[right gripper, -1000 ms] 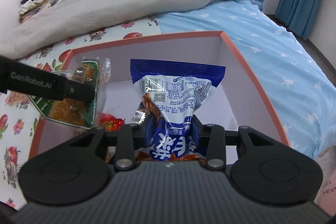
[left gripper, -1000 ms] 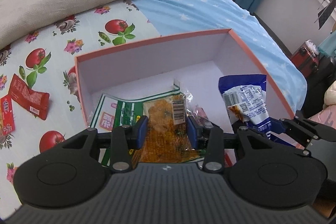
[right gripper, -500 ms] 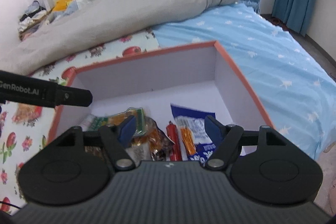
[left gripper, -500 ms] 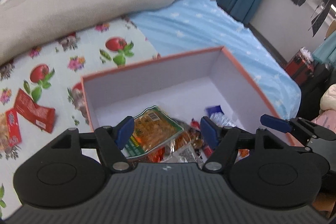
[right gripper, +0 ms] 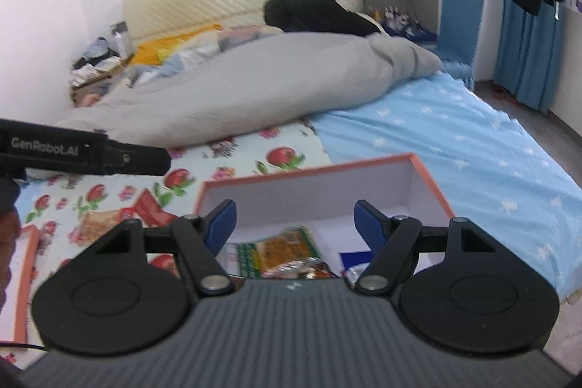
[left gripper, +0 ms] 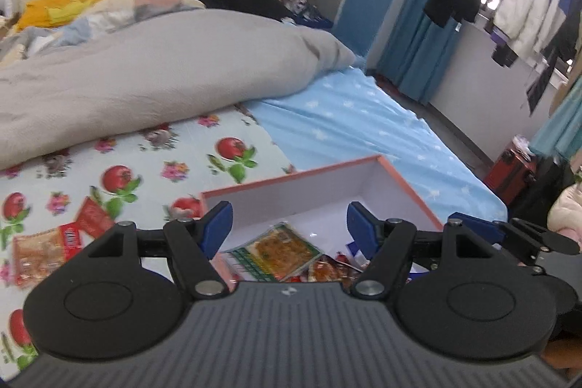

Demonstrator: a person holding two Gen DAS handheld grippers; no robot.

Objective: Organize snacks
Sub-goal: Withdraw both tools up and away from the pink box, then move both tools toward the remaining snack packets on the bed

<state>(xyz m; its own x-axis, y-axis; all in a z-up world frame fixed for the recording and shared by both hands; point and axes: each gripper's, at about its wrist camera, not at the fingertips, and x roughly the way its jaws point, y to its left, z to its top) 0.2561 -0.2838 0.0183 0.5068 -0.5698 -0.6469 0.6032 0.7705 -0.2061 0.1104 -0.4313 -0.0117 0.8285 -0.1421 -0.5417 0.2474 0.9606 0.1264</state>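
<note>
While both claws hang wide open and empty above the bed [left gripper: 345, 119], the left claw [left gripper: 289, 224] and right claw [right gripper: 295, 220] frame the box [left gripper: 287, 195], where a green snack [left gripper: 276, 251] lies among other packets; red packets [left gripper: 76, 228] rest on the fruit-print sheet [left gripper: 152, 162] beside it.

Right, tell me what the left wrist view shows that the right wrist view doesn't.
Only the left wrist view shows the red suitcase on the floor and the hanging white jacket. Only the right wrist view shows the second box's orange rim at the left edge. Both show the orange-rimmed box holding the green-bordered snack packet, with each open gripper, left and right, empty.
</note>
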